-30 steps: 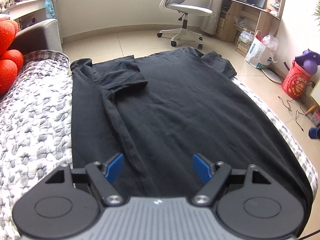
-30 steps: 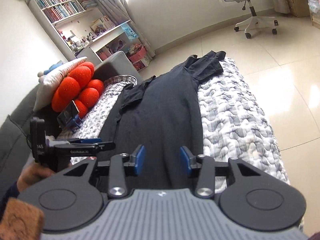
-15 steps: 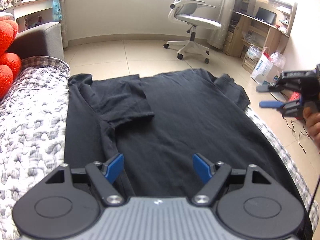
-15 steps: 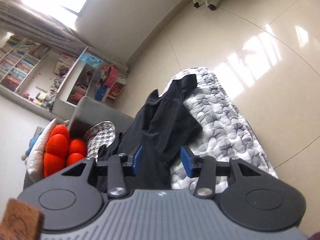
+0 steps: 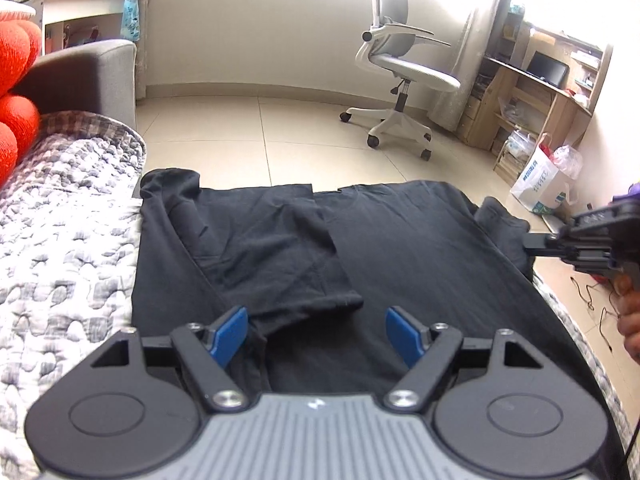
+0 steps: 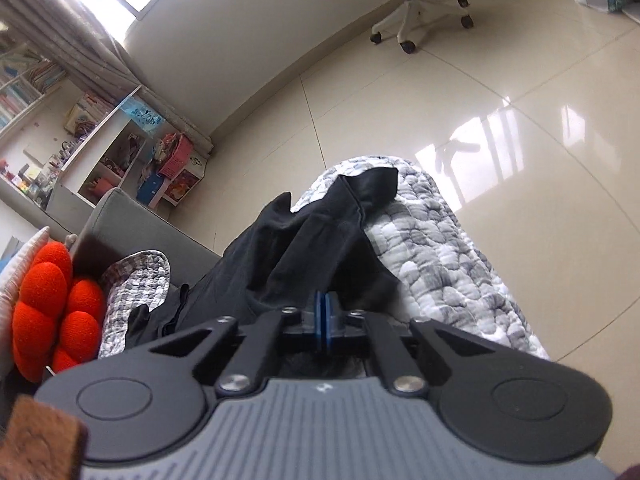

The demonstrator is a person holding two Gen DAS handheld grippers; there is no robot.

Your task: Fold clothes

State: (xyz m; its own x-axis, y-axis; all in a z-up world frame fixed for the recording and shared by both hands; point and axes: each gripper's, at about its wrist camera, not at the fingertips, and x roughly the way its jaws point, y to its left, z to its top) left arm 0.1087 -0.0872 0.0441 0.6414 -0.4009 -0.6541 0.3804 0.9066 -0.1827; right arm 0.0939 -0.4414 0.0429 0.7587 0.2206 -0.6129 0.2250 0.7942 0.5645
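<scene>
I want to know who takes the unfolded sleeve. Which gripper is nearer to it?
Right. The right gripper is shut on the black T-shirt beside the unfolded sleeve. The left gripper hovers open over the folded side, away from it.

A T-shirt [image 5: 400,264] lies spread across a quilt [image 5: 60,240] on a sofa, one sleeve [image 5: 280,256] folded in over its body. The left gripper [image 5: 318,336] hangs above its near part, the right gripper [image 6: 325,316] at its 3 o'clock edge. An office chair [image 5: 400,76] stands on the floor beyond at 1 o'clock, cushions [image 5: 16,92] at 10 o'clock.
</scene>
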